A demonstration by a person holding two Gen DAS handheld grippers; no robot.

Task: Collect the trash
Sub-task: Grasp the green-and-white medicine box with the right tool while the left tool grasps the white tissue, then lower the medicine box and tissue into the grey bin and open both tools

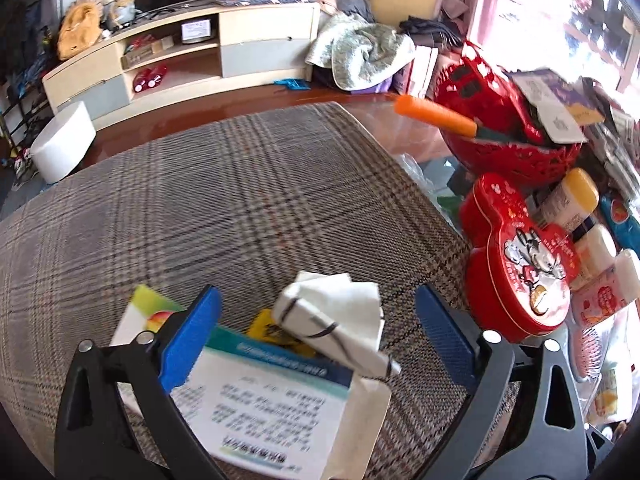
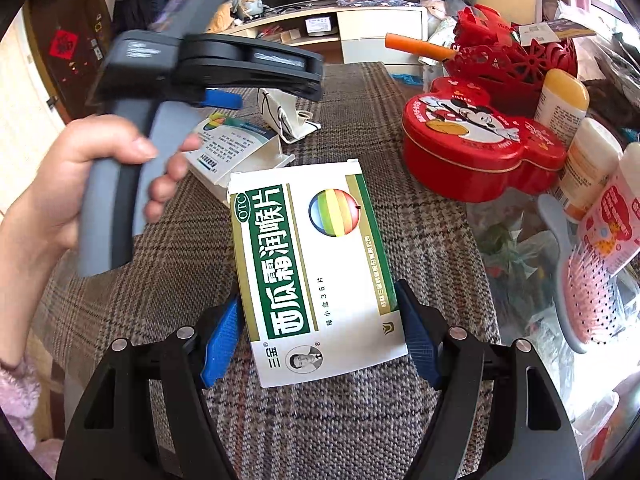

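Note:
A green and white medicine box [image 2: 316,272] is held over the plaid cloth [image 2: 400,120], and my right gripper [image 2: 320,340] is shut on its two long sides. Farther back lie a second, opened white box [image 2: 228,148] and a crumpled white paper with black lines [image 2: 284,120]. In the left wrist view my left gripper [image 1: 318,332] hangs open and wide over that opened box [image 1: 264,404] and the crumpled paper [image 1: 332,320]; its pads press on neither. A yellow scrap [image 1: 264,326] peeks out under the paper. A person's hand [image 2: 80,184] holds the left gripper's handle.
On the right stand a red cartoon tin [image 1: 516,264], a red basket [image 1: 508,128] with an orange handle [image 1: 432,114] sticking out, several bottles [image 2: 560,100] and a pink hairbrush [image 2: 588,296]. A TV cabinet [image 1: 200,52] and a white round tub [image 1: 64,140] stand beyond the table.

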